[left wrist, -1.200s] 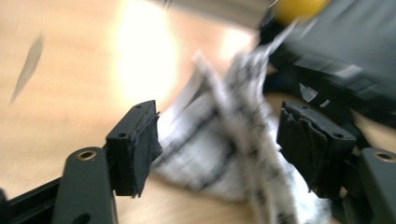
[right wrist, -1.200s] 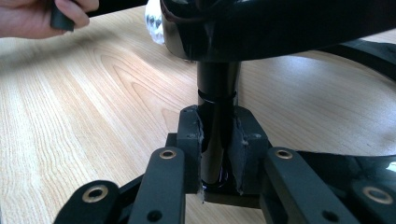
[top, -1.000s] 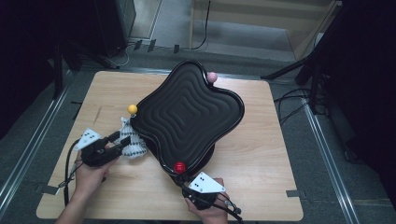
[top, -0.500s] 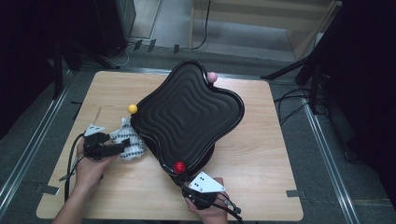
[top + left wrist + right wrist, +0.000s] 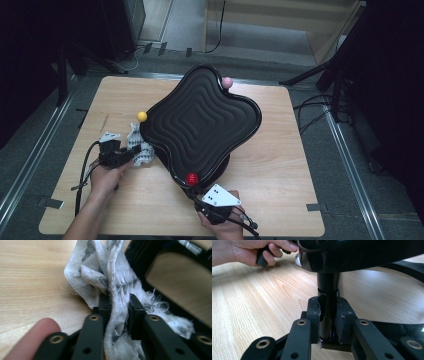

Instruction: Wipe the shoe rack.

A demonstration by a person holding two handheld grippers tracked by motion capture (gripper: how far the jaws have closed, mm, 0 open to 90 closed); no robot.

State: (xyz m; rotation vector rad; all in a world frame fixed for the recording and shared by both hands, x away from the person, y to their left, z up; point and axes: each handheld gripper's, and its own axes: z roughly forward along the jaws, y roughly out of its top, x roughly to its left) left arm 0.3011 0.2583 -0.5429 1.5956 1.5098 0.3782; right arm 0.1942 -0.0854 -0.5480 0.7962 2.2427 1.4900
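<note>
Two grippers are working on one job at the table (image 5: 280, 165): wiping a black wavy-topped stand (image 5: 200, 125) with a white patterned cloth (image 5: 139, 150). The left gripper (image 5: 117, 305) has just been closing its jaws, and they are now pinching a fold of the cloth (image 5: 117, 287) between the pads, beside the stand's left rim and toward the table's left edge. The right gripper (image 5: 329, 315) is clamping tight on the stand's black post (image 5: 328, 287) near the table's front edge, steadying it; a red ball (image 5: 192, 178) is sitting on the rim just above.

Judging by this, the step in hand is securing the cloth before a wipe. The next move is calling for lifting the cloth over the rim onto the ribbed top while the right grip is holding the post firm. How much cloth is trailing under the rim is unclear, possibly enough to snag.
</note>
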